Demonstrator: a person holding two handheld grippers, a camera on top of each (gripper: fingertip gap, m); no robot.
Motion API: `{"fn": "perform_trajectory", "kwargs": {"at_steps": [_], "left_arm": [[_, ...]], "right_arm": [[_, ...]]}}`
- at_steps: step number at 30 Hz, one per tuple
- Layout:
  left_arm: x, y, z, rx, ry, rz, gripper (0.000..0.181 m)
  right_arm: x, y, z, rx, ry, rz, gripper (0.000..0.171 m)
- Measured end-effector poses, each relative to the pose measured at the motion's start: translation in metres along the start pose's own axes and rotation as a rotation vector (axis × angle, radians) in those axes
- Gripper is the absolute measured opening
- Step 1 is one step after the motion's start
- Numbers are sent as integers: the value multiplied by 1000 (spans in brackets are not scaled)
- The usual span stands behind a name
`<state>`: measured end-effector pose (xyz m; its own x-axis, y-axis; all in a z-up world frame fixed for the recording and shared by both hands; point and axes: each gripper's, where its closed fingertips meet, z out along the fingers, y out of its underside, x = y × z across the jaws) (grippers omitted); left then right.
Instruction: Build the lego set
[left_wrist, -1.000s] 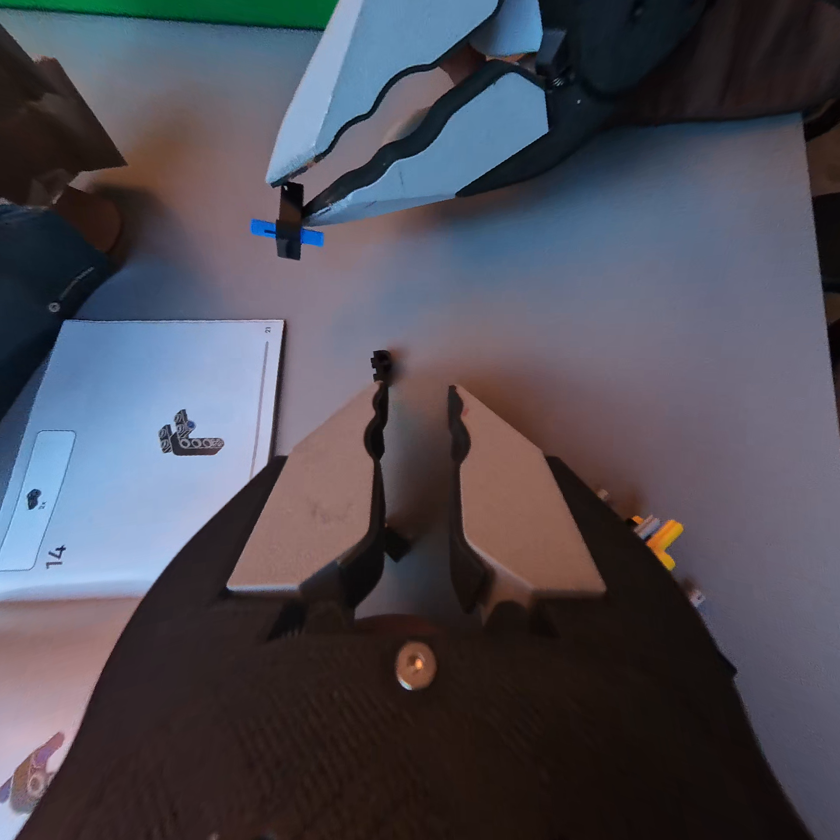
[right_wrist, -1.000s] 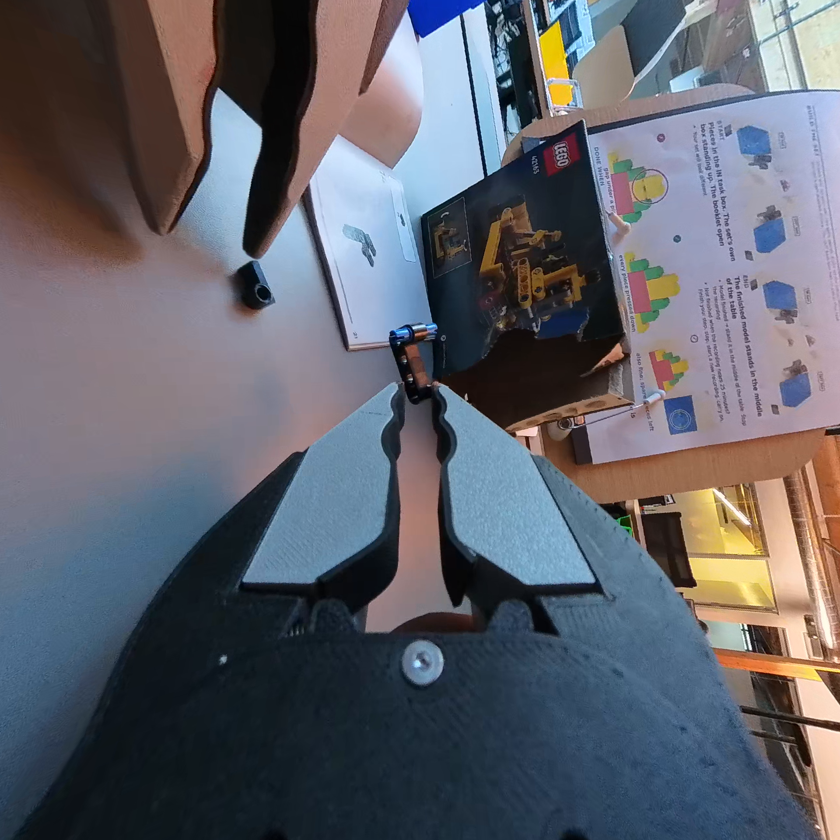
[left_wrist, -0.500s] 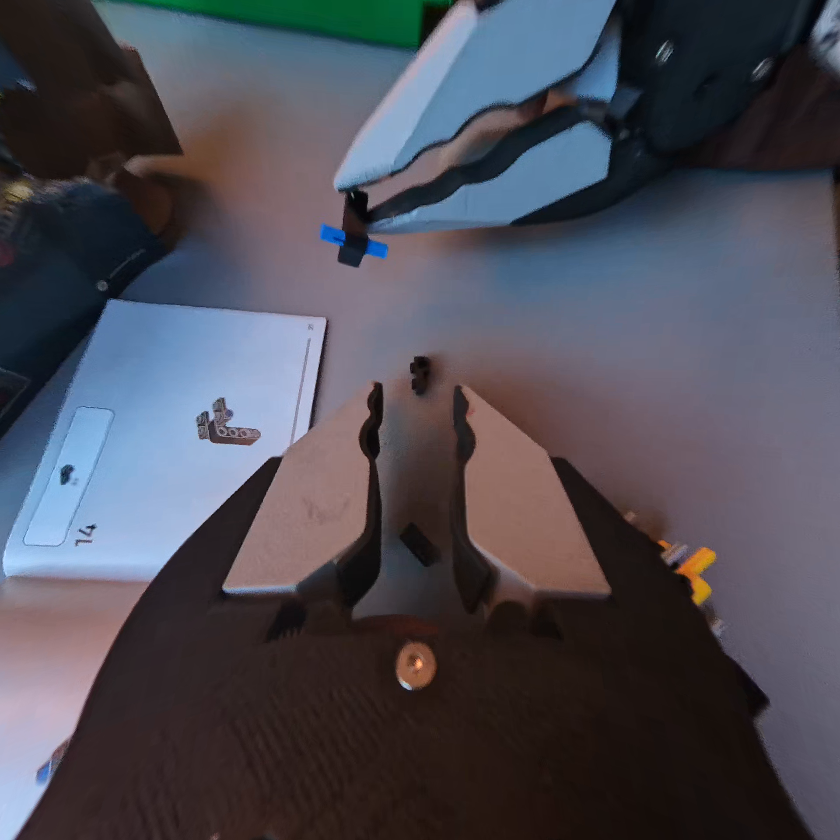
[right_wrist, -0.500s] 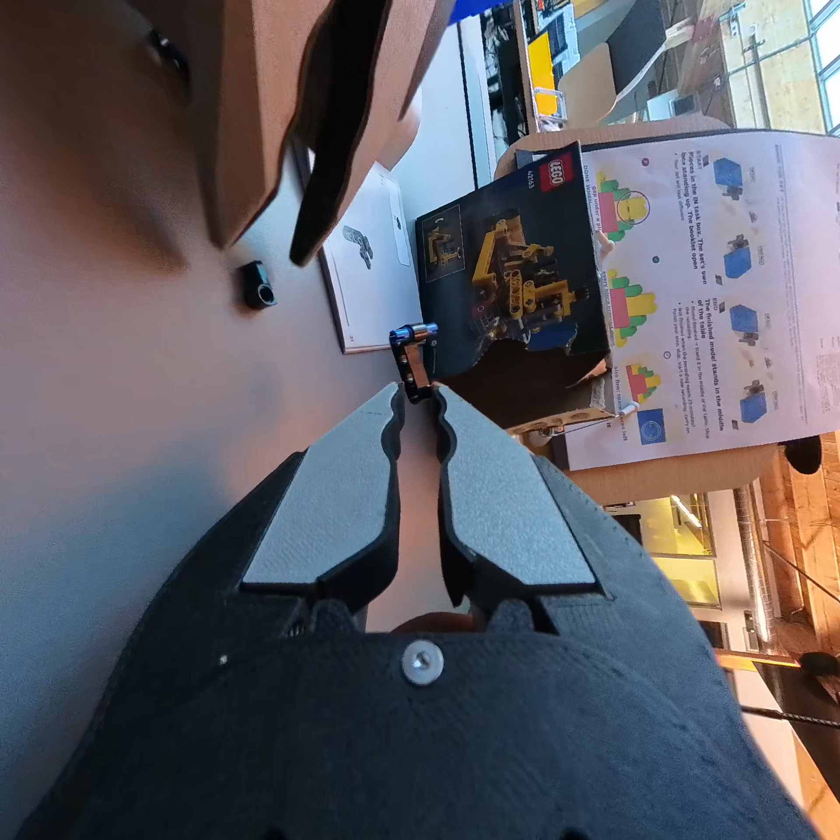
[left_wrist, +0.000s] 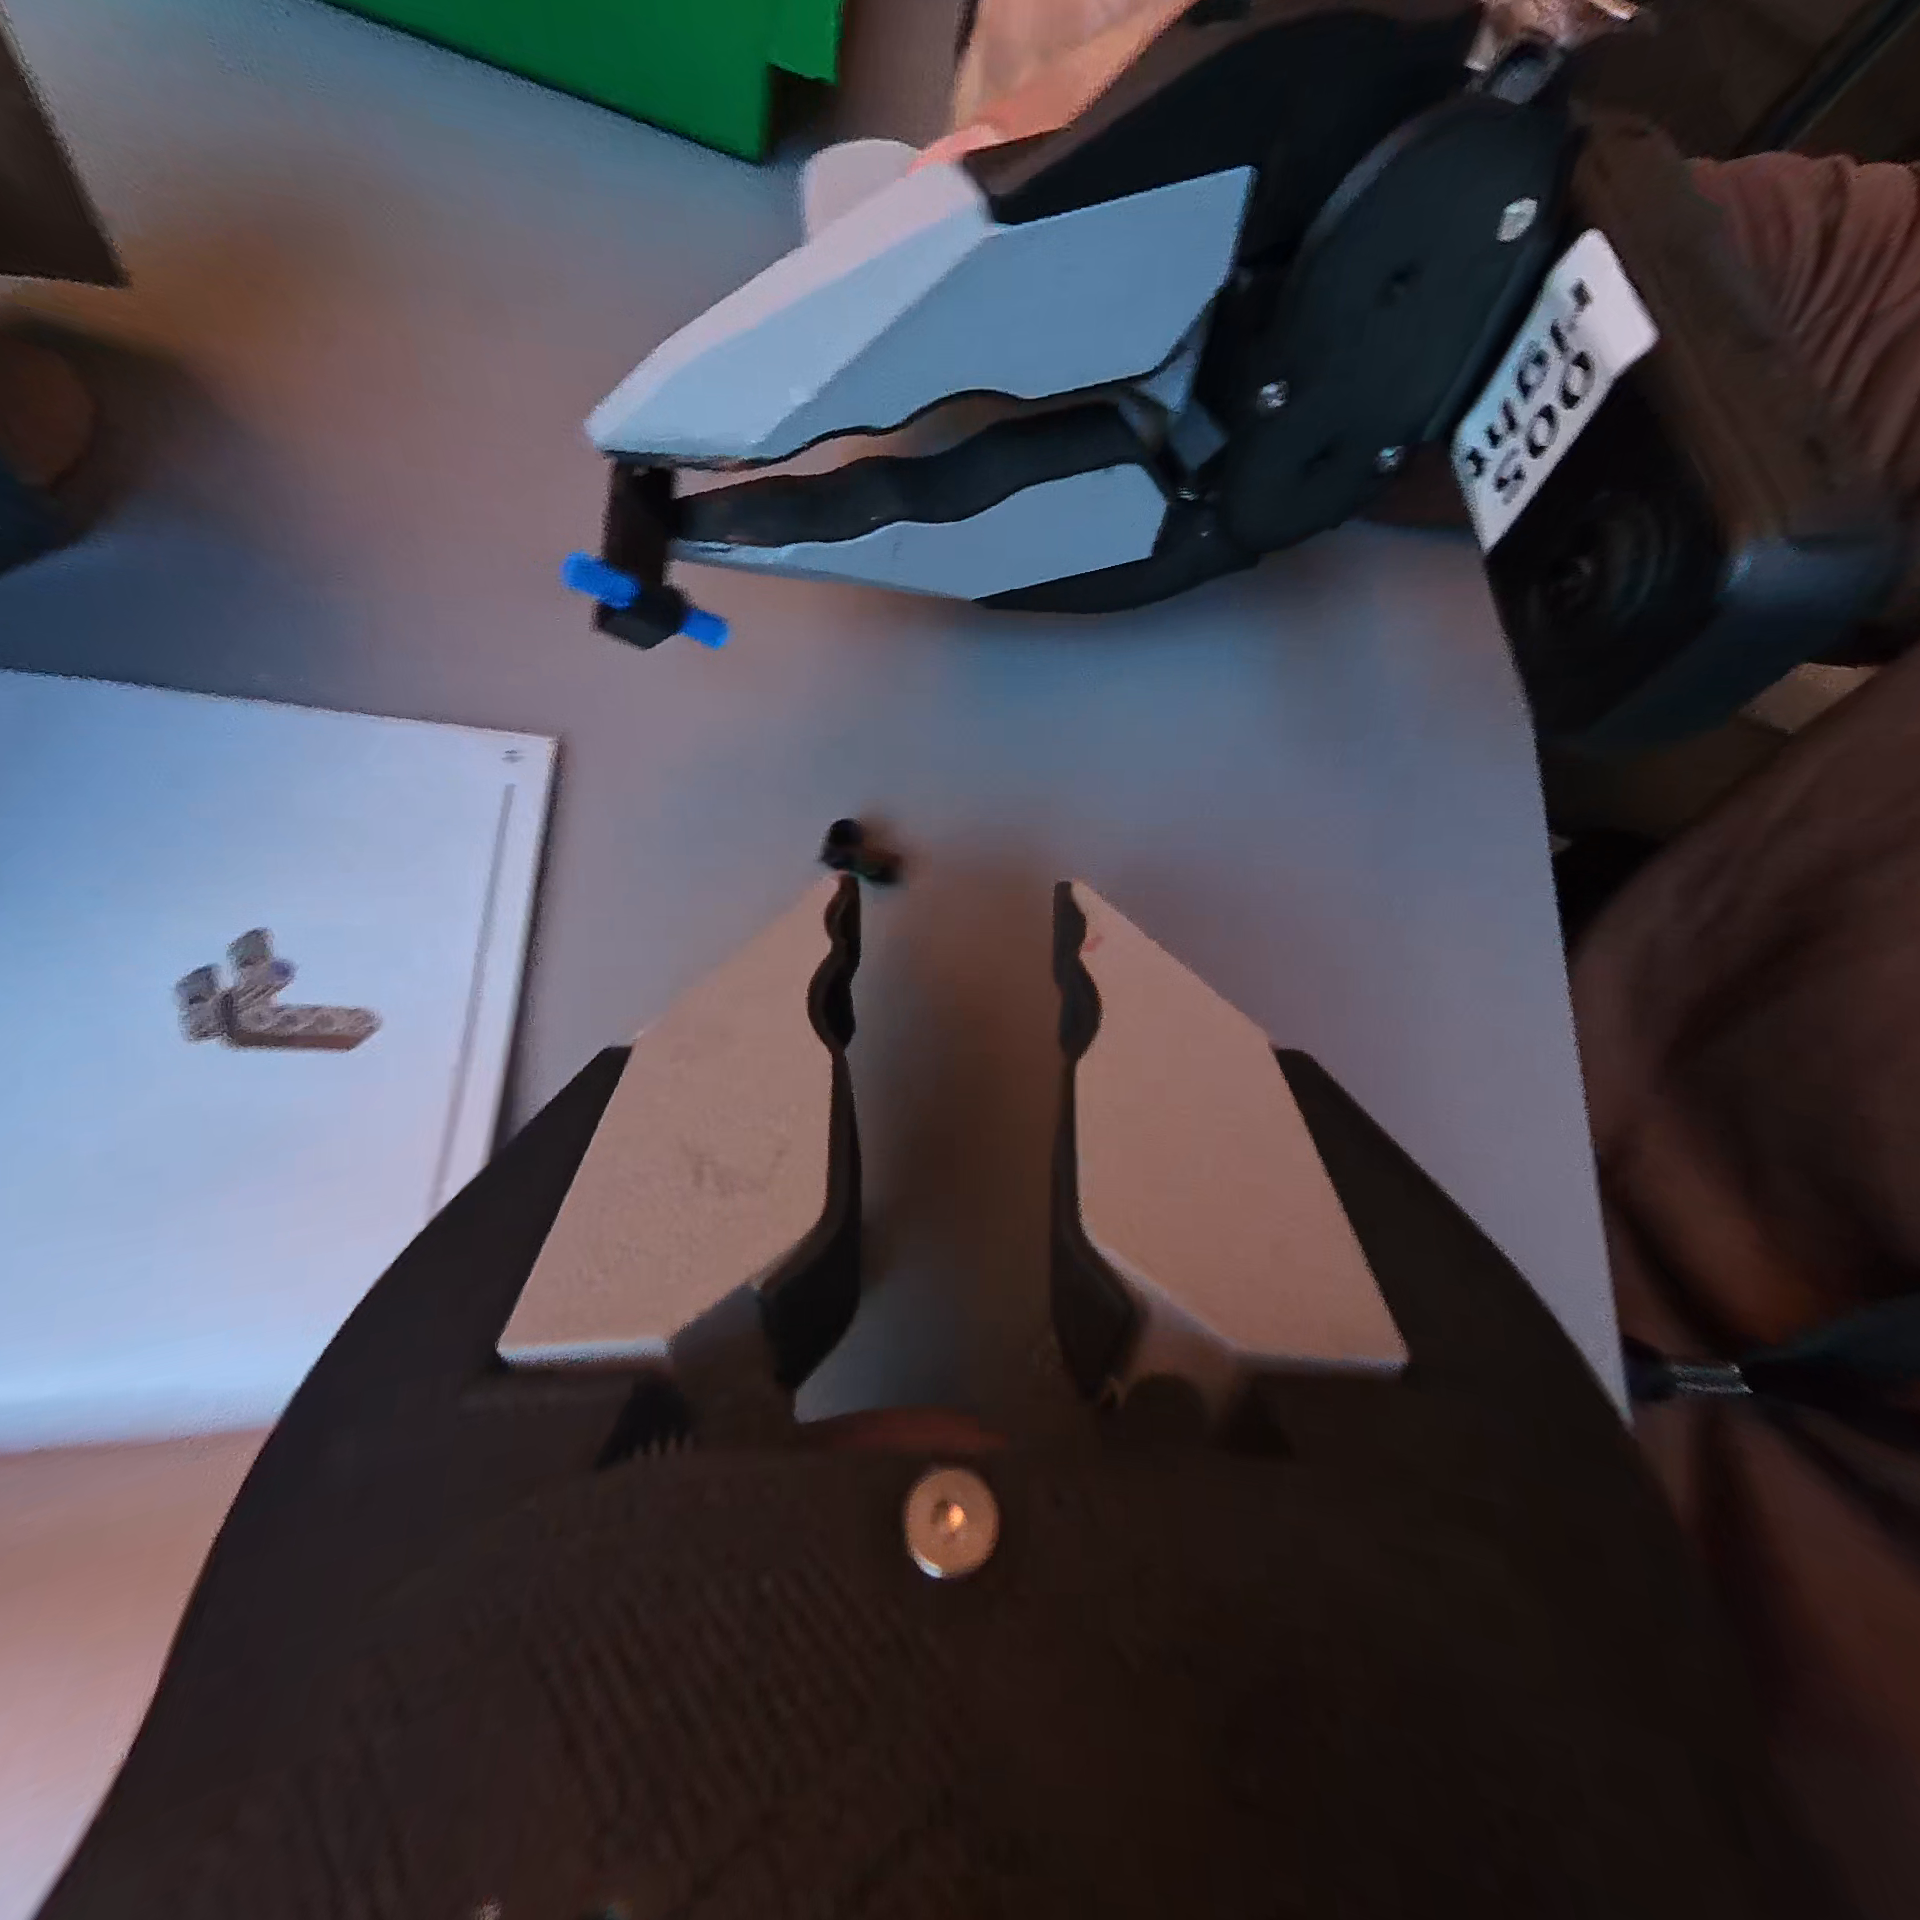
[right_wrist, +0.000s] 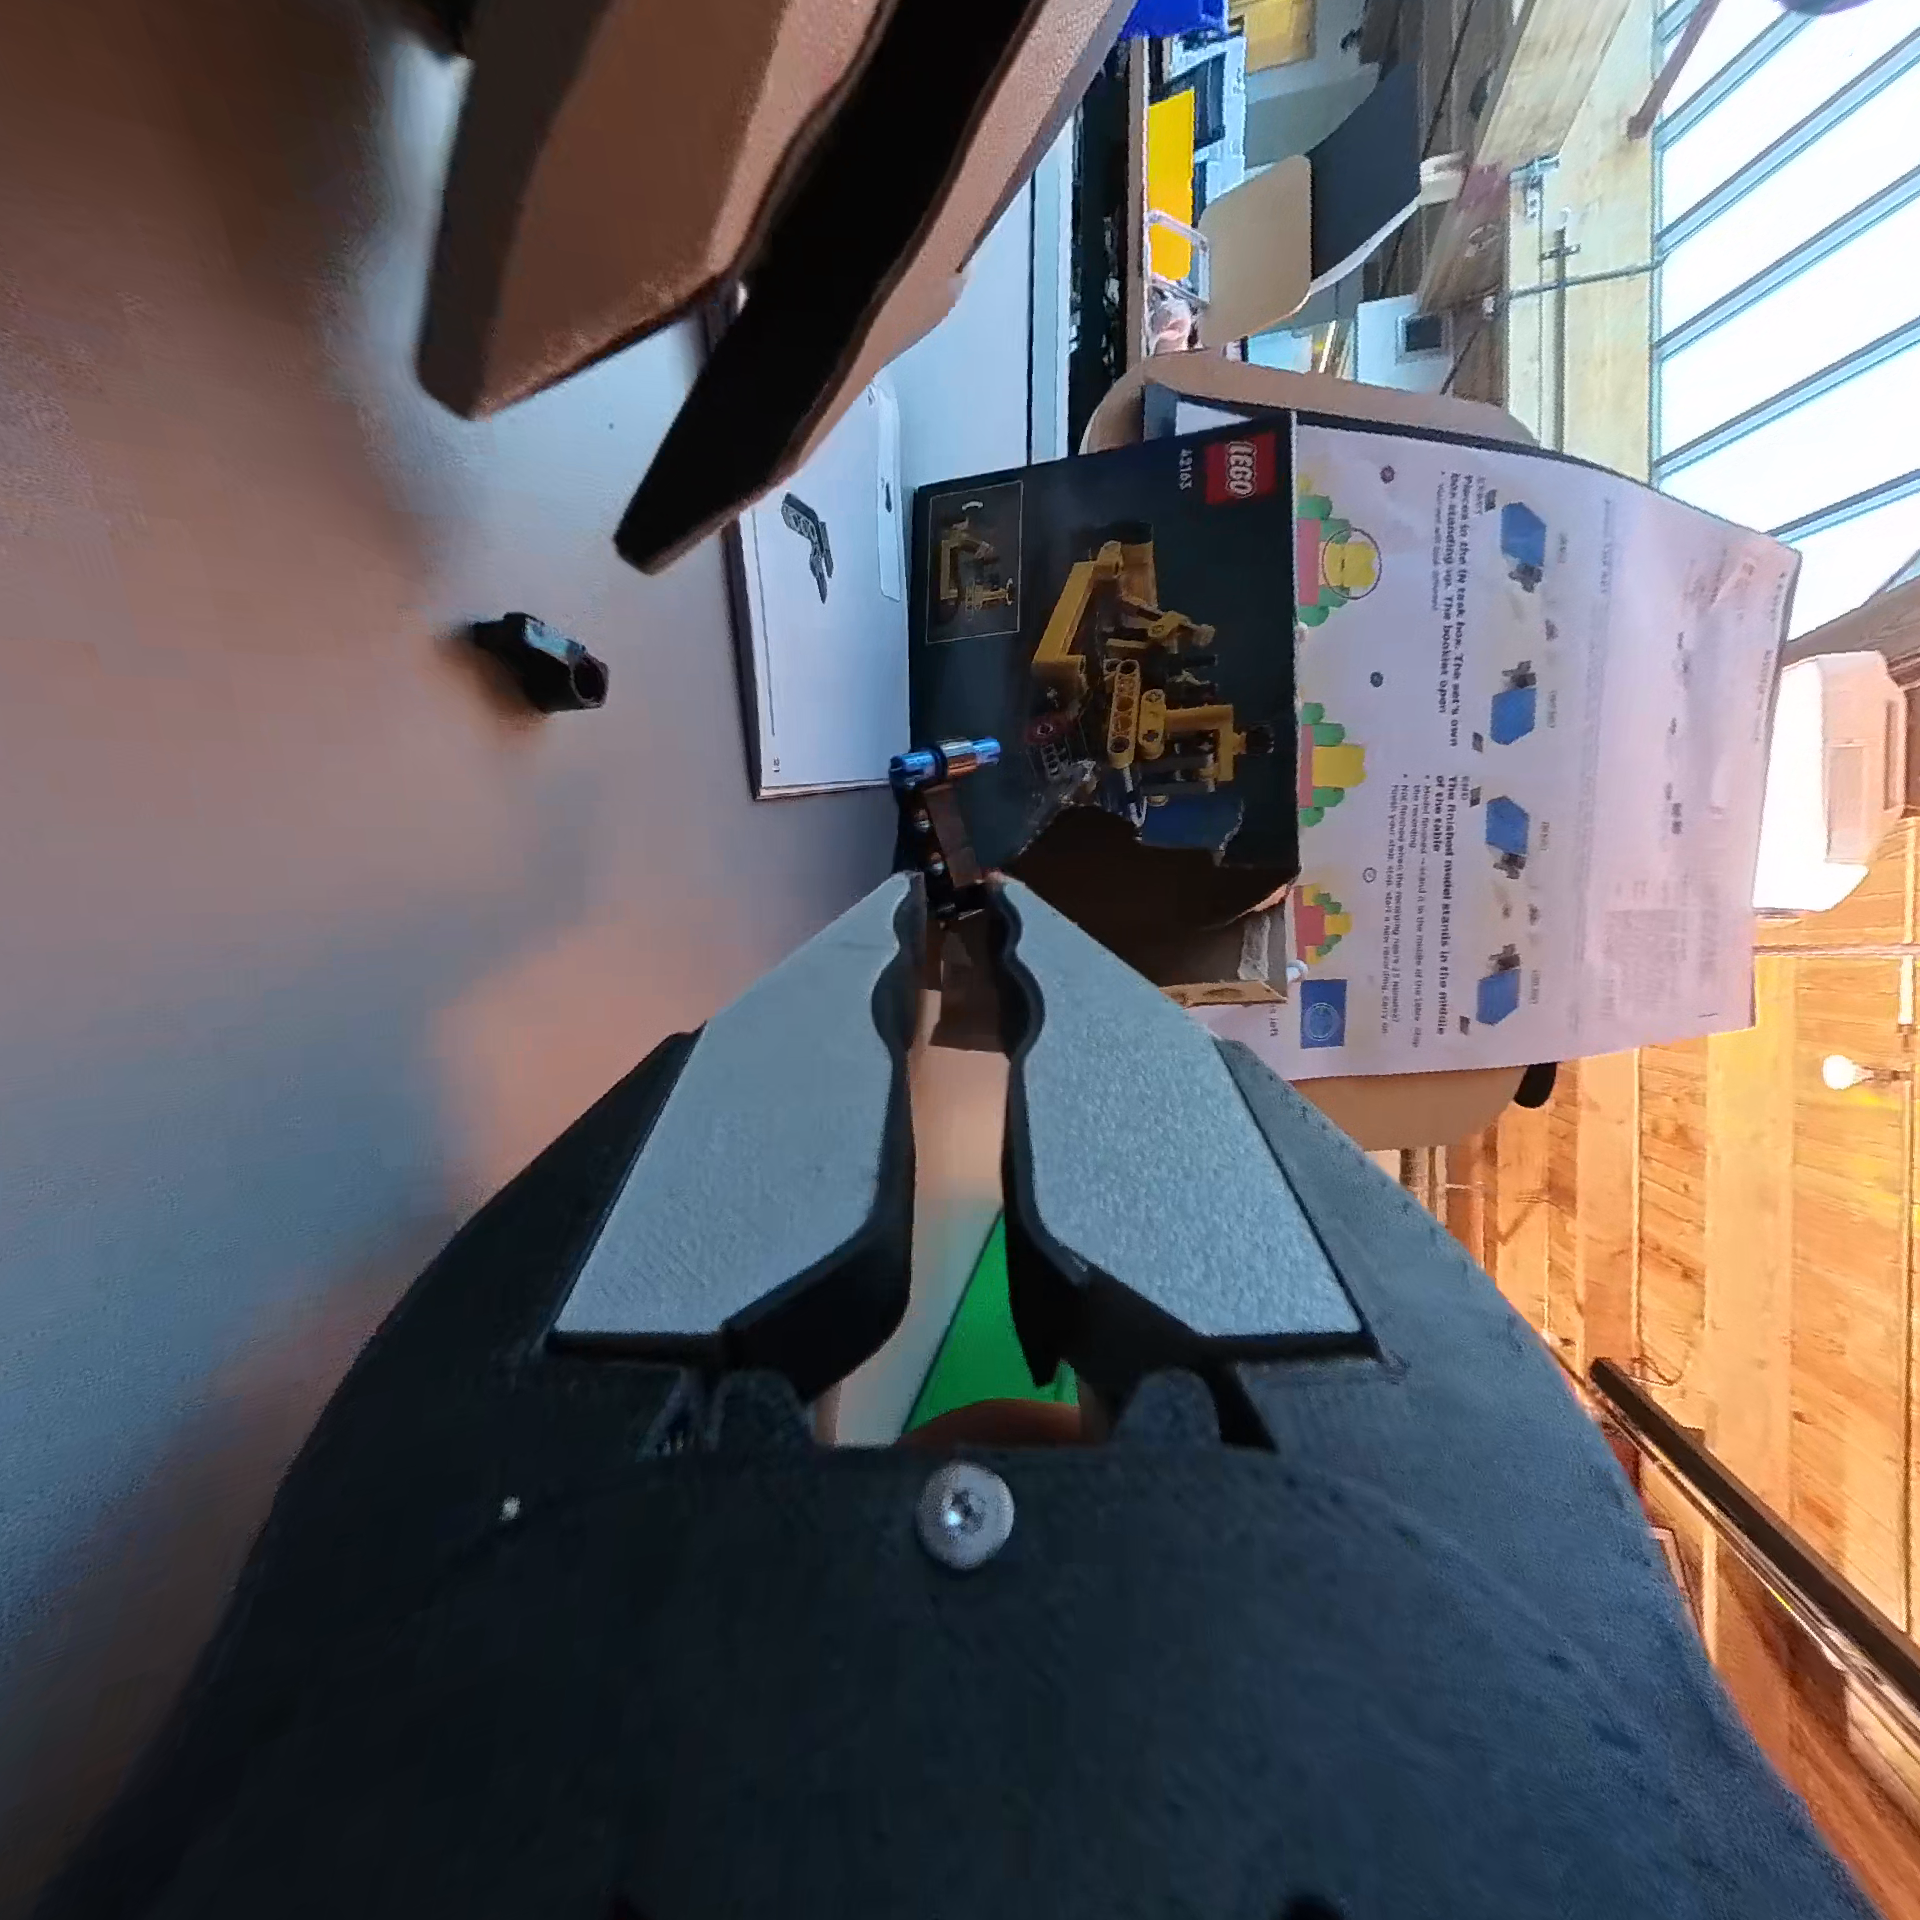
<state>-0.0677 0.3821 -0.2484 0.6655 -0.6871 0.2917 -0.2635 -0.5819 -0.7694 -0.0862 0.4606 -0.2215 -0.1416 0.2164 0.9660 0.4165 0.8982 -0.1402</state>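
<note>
Black connector (left_wrist: 858, 844) is lying loose on the grey counter (left_wrist: 1195, 748), just off the left gripper (left_wrist: 951, 899) tips, nearer its left finger than centre. Left jaws are released, nothing between them. Right gripper (right_wrist: 961, 894) jaws are clenching a black beam (right_wrist: 935, 831) with a blue pin (right_wrist: 943, 756) through its free end, holding it in the air above the counter. Booklet (left_wrist: 249, 1039) is lying open toward the counter's left edge, the set box (right_wrist: 1101, 686) standing beyond it.

Judging the step in hand as picking up the connector. Advice: shift the left gripper slightly left so the part is sitting mid-gap, drop the tips to the counter, close slowly. Part is tiny and round-ended, so it will probably roll or squirt out if pinched off-centre. Keep the beam steady with the pin facing the left gripper for mating.
</note>
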Motion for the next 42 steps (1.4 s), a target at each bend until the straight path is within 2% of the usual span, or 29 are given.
{"fn": "perform_trajectory", "kwargs": {"at_steps": [1, 4, 10, 13, 15, 17, 20, 23, 27, 31, 33, 37, 42], "left_arm": [[-7, -1, -4, 15, -28, -7, 34], [-25, -14, -16, 103, -88, -54, 33], [-11, -40, -26, 267, 36, -106, 39], [-8, -39, -25, 268, 33, -110, 39], [-8, -39, -26, 279, 13, -71, 17], [-8, -41, -27, 295, 6, -58, 10], [-2, -40, -25, 284, 51, -92, 25], [-8, -34, -21, 249, 15, -102, 37], [-12, -27, -18, 207, -46, -66, 39], [-12, -37, -18, 260, -75, -73, 42], [-16, -36, -16, 253, -129, -38, 40], [-13, -37, -16, 254, -169, 46, 17], [-13, -31, -18, 224, -166, 79, 15]], "right_arm": [[2, -1, -1, 3, 12, 0, 8], [11, -8, -4, 26, 62, 2, 8], [10, -29, -10, 78, 88, -42, 8], [8, -33, -12, 78, 90, -58, 7], [10, -34, -14, 87, 99, -53, 7], [13, -35, -15, 83, 116, -62, 7], [12, -36, -14, 60, 130, -94, 6], [9, -37, -12, 63, 117, -76, 6], [10, -34, -12, 58, 110, -62, 6], [8, -37, -11, 47, 104, -73, 7], [8, -40, -11, 49, 104, -65, 7], [10, -42, -11, 35, 112, -62, 6], [4, -42, -11, 48, 95, -95, 5]]}}
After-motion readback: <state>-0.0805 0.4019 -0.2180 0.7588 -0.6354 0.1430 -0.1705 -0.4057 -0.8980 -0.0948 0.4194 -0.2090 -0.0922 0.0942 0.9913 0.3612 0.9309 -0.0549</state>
